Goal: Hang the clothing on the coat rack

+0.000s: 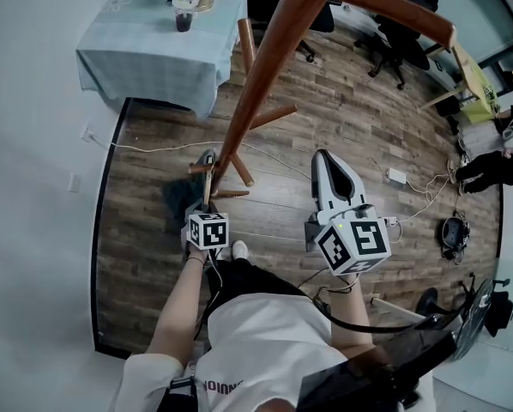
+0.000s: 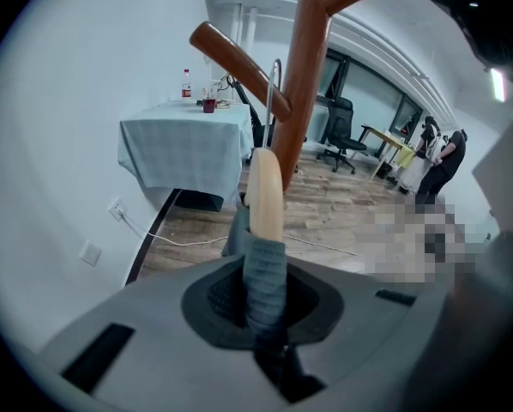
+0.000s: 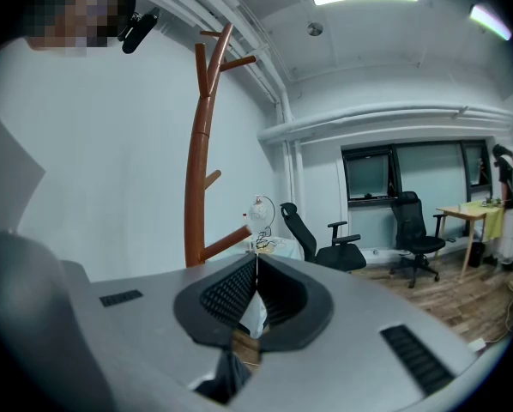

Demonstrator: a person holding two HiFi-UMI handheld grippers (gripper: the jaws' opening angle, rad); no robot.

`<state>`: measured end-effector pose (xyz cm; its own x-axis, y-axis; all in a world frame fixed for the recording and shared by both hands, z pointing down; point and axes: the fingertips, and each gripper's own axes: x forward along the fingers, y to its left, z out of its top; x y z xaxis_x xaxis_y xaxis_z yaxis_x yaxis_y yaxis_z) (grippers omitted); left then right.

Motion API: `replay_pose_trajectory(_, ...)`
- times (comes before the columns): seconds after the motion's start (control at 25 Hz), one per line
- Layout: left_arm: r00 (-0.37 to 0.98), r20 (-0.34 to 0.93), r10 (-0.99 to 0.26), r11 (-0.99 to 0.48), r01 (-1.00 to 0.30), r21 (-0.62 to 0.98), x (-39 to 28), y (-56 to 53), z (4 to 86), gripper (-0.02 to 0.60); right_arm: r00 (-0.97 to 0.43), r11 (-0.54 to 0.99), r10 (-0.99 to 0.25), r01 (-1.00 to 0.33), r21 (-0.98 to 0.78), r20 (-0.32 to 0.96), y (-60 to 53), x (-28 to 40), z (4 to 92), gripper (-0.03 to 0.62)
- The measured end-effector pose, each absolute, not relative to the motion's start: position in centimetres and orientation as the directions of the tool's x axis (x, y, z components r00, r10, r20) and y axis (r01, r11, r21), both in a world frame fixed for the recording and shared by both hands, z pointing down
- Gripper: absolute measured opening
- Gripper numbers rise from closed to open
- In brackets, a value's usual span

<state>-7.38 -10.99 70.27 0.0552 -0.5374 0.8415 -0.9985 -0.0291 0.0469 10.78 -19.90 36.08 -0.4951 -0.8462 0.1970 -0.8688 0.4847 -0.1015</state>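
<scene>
The brown wooden coat rack (image 1: 265, 67) rises from the floor toward me, with pegs branching off its pole. My left gripper (image 1: 207, 172) is at the foot of the pole. It is shut on one end of a wooden hanger (image 2: 265, 191) draped with grey clothing (image 2: 262, 269). The hanger's metal hook (image 2: 274, 88) stands just beside a rack peg (image 2: 239, 65). In the head view the dark clothing (image 1: 180, 197) hangs to the left of that gripper. My right gripper (image 1: 325, 168) is held right of the pole, shut with nothing between its jaws. It sees the coat rack (image 3: 200, 144) to its left.
A table with a pale cloth (image 1: 149, 37) stands against the wall at the back left, with a cup (image 1: 184, 13) and cables on it. Office chairs (image 1: 398, 37) stand at the back right. White cables (image 1: 153, 147) lie across the wooden floor. People stand far right (image 2: 437, 161).
</scene>
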Motion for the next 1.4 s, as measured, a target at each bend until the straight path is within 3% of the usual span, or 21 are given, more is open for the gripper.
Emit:
replay_pose_trajectory(0.68,0.058,0.851,-0.522,-0.030,-0.998,0.049,-6.8,-11.3,71.8,0.031,-0.493,0.487,-0.844,-0.869,-0.084,0.211,-20.3,10.9,36.3,0.021)
replay_pose_trajectory(1.4,0.076,0.808,-0.584,-0.095,-0.995,0.025,-6.7,-11.9,71.9,0.053,-0.492,0.484,-0.844,-0.870,-0.094,0.214,-20.3,11.0,36.4,0.021)
